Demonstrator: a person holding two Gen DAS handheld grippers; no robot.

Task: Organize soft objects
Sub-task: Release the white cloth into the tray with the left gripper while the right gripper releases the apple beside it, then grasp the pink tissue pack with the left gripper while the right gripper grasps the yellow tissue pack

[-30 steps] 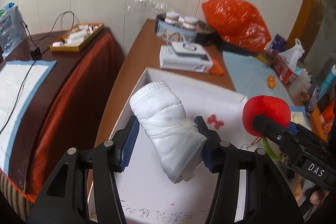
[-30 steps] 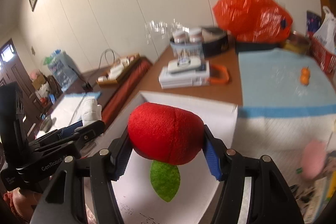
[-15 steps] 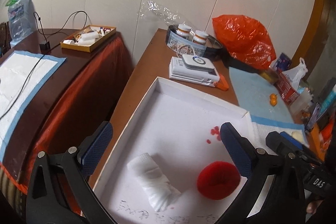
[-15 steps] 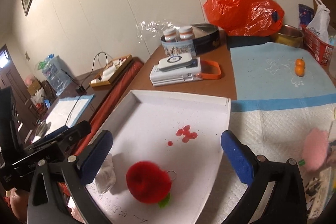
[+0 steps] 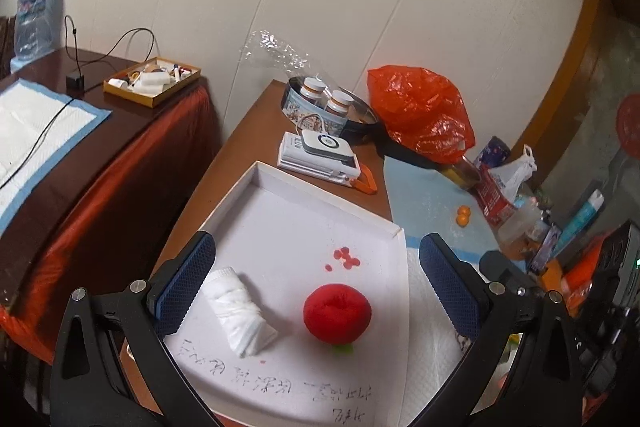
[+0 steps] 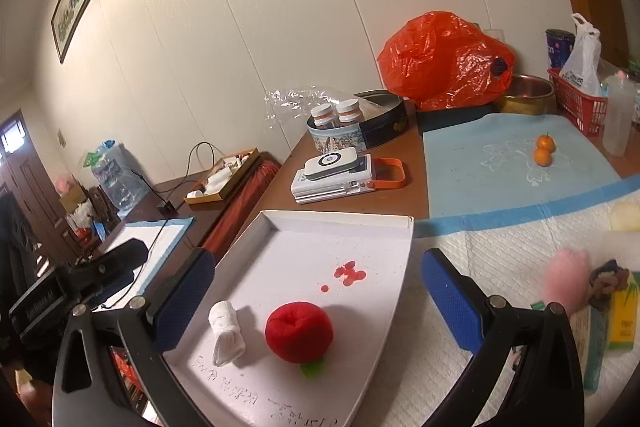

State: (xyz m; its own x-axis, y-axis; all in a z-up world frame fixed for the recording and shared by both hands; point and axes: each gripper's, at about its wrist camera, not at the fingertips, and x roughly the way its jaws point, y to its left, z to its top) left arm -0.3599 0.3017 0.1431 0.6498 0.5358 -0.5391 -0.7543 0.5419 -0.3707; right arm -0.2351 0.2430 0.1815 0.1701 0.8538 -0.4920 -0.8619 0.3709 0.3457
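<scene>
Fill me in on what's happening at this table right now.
A person is sorting soft things with a gripper in each hand. The rolled white sock and the red plush apple lie side by side in the white tray. Both the left gripper and right gripper are open, holding nothing.

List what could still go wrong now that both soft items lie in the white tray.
1. The red plush is round and may roll toward the sock roll if the tray is bumped.
2. The left tongs hang open right over both items; dipping could knock them.
3. The pink plush outside the tray may be missed.
</scene>
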